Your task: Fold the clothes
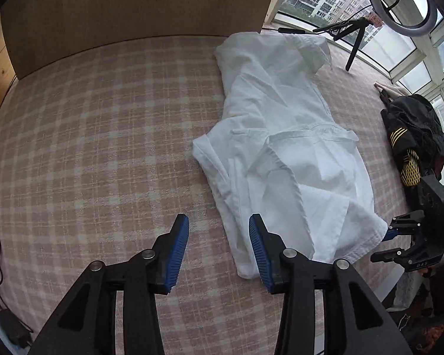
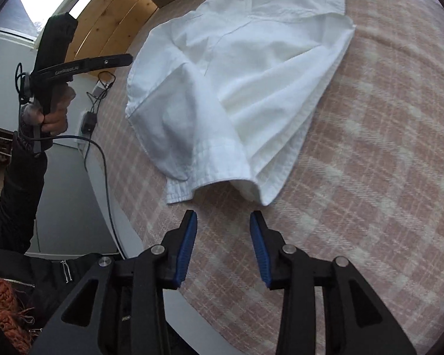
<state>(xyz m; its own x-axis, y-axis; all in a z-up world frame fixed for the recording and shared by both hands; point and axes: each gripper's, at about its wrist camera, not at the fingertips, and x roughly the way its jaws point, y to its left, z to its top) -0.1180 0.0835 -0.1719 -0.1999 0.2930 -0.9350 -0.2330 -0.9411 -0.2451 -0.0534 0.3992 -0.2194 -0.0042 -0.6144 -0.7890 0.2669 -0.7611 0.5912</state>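
White garment (image 1: pixel 281 148) lying crumpled on the pink plaid bed (image 1: pixel 103 133), partly folded over itself. Left gripper (image 1: pixel 219 222) released above its near hem, nothing between the blue pads. Right gripper (image 2: pixel 223 216) likewise released, empty, just short of the hem. Dark clothes (image 1: pixel 414 136) heaped by the window.

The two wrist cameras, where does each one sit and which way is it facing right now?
Left wrist: on the left tongs, looking steeply down at the plaid bed cover beside the white garment; its own open blue pads show, plus the right tongs at the frame's right edge.
Right wrist: on the right tongs, angled down at the garment's near hem; its open pads show, plus the person's hand gripping the left tongs' handle, and a dark sleeve.
Shared: the garment, the bed cover, each other's tool.
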